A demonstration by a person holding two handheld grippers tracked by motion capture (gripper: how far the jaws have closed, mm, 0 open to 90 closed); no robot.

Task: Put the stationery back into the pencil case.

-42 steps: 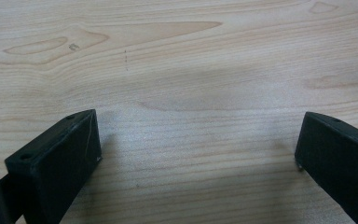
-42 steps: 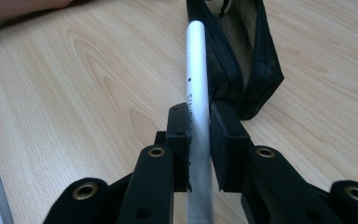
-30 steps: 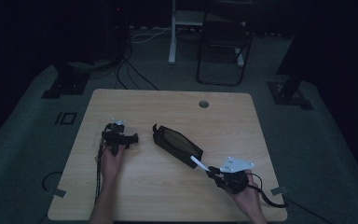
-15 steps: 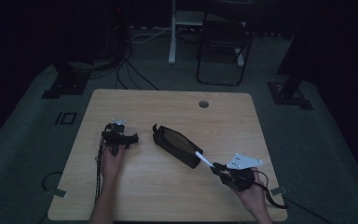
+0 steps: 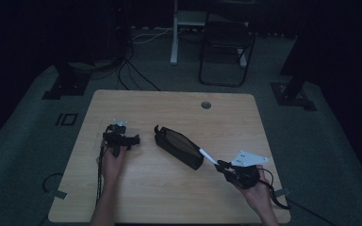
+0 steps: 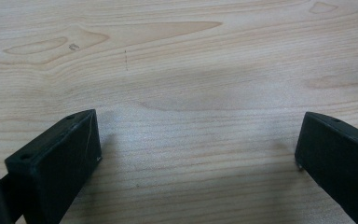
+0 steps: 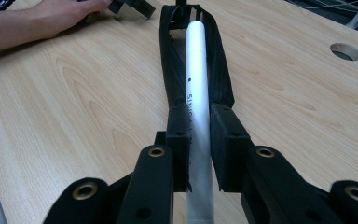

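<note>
A black pencil pouch (image 5: 178,147) lies open at the middle of the wooden table (image 5: 169,101). My right gripper (image 5: 220,165) sits just right of its near end, shut on a white pen (image 5: 207,156). In the right gripper view the jaws (image 7: 200,122) clamp the pen (image 7: 196,65), whose far end reaches over the pouch's (image 7: 220,74) open slit. My left gripper (image 5: 122,139) rests at the table's left, apart from the pouch. Its jaws (image 6: 198,126) stand wide open over bare wood.
A round cable hole (image 5: 206,105) is in the table's far edge. A black chair (image 5: 226,42) and a white post (image 5: 174,33) stand on the floor behind. The left hand (image 7: 51,18) lies beyond the pouch in the right gripper view.
My right gripper has shifted slightly right and away with the pen, lifting its tip toward the pouch's near end. The left gripper has stayed put.
</note>
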